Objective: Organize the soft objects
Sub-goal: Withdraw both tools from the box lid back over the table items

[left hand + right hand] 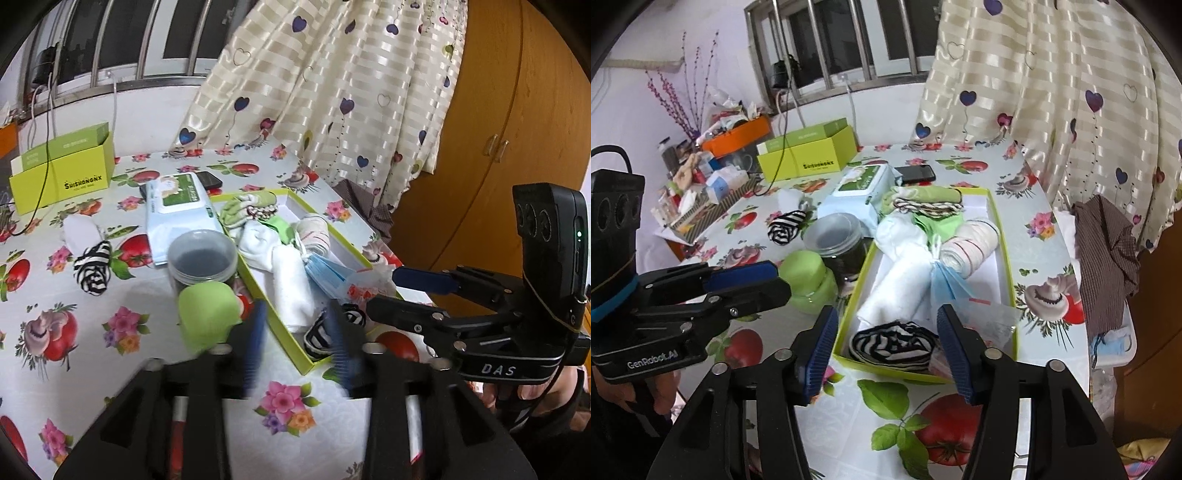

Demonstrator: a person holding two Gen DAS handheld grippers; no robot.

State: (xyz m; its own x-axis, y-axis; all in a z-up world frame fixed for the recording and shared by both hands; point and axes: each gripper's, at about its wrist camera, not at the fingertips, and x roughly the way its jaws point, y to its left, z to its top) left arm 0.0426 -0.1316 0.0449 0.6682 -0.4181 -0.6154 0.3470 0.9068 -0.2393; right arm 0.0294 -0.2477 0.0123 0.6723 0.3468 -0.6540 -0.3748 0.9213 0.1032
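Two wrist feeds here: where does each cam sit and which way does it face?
Left wrist: on the left gripper, angled down at the tray near end; right gripper and a hand at right.
Right wrist: on the right gripper, jaws open, angled down along the tray; left gripper at left.
Shared: tray, striped sock, green-lidded jar, floral tablecloth.

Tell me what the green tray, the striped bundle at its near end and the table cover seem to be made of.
The green tray looks like matte cardboard: thin, straight folded walls with a white inside. The striped bundle looks like soft knit fabric, probably socks: it lies crumpled in black and white folds. The table cover appears to be glossy printed plastic or oilcloth: it shows a sheen over its fruit and flower print.
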